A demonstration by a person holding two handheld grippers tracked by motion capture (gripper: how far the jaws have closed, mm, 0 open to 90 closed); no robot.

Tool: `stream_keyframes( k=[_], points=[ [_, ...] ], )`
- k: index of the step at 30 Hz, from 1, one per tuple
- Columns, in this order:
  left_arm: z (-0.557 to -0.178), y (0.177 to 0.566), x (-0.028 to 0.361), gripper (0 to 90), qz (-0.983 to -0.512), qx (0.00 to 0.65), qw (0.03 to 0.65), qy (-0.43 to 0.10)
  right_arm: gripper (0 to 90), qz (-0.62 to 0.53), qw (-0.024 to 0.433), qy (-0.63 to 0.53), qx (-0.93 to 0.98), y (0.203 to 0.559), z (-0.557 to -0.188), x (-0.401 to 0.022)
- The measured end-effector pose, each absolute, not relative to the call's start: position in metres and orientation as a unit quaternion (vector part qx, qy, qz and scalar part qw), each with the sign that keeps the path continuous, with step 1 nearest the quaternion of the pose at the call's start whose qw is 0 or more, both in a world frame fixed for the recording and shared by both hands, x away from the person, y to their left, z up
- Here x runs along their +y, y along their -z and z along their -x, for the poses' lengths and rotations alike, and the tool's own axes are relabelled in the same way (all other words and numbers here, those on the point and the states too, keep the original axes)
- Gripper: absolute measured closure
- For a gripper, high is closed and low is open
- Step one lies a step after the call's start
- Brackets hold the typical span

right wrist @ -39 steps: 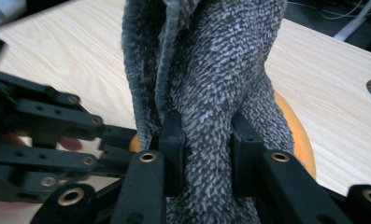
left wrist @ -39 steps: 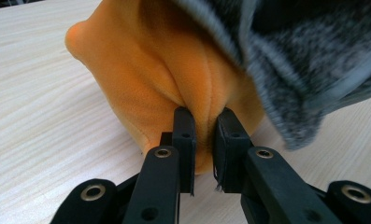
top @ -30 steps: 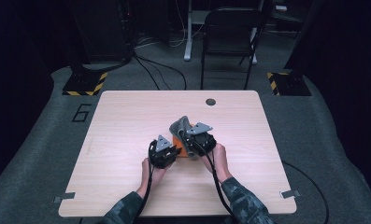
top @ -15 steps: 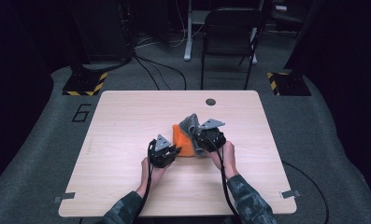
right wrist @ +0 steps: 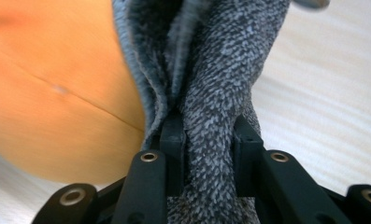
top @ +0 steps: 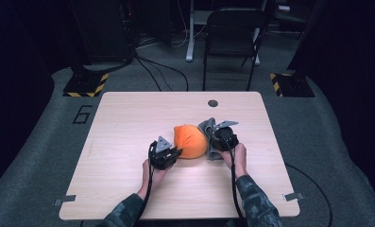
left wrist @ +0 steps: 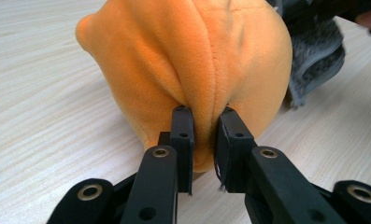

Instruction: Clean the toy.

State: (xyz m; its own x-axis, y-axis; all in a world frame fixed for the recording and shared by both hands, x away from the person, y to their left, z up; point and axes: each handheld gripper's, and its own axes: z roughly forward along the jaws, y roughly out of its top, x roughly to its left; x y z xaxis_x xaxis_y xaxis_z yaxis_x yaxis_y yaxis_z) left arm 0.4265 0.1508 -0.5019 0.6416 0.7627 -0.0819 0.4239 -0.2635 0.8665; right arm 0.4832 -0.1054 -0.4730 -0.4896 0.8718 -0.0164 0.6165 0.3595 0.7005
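Note:
An orange plush piece [top: 190, 141] lies on the wooden table [top: 128, 123] between my two grippers, joined to grey fleece fabric [top: 208, 127] on its right side. My left gripper [top: 172, 156] is shut on a fold of the orange plush [left wrist: 192, 70], its pads pinching the fabric at the near edge [left wrist: 203, 140]. My right gripper [top: 217, 140] is shut on a bunched fold of the grey fabric [right wrist: 220, 84], with the orange plush [right wrist: 57, 102] close on its left. The piece is stretched out low across the tabletop.
A small dark round hole [top: 213, 103] marks the table near its far edge. A black chair [top: 230, 38] stands behind the table, and yellow-black striped stand feet [top: 86, 85] rest on the floor at both back corners.
My right gripper has carried the grey fabric rightward and down, pulling it off the orange plush, which now lies exposed and spread. The left gripper stayed put.

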Motion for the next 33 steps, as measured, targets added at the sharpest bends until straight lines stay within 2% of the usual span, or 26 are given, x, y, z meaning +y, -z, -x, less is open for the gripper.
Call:
stream_keyframes(
  k=[10,16,20,25,27,33],
  points=[
    [-0.427,0.503,0.152,77.6,-0.774,0.379,0.474,-0.181,72.0,-0.478,0.175,-0.28,0.814,0.498,-0.494,-0.107],
    [-0.427,0.503,0.153,77.3,-0.775,0.377,0.474,-0.181,72.5,-0.484,0.186,-0.31,0.797,0.477,-0.49,-0.115],
    [-0.427,0.503,0.152,77.1,-0.774,0.378,0.475,-0.182,72.5,-0.464,0.197,-0.36,0.785,0.448,-0.479,-0.114],
    [-0.427,0.503,0.152,77.0,-0.774,0.377,0.475,-0.183,72.4,-0.431,0.199,-0.394,0.787,0.428,-0.466,-0.099],
    [-0.427,0.503,0.151,76.5,-0.774,0.376,0.476,-0.183,72.2,-0.404,0.191,-0.414,0.794,0.419,-0.456,-0.081],
    [-0.425,0.502,0.149,76.3,-0.778,0.371,0.472,-0.185,71.6,-0.359,0.198,-0.404,0.818,0.425,-0.442,-0.042]
  ],
)
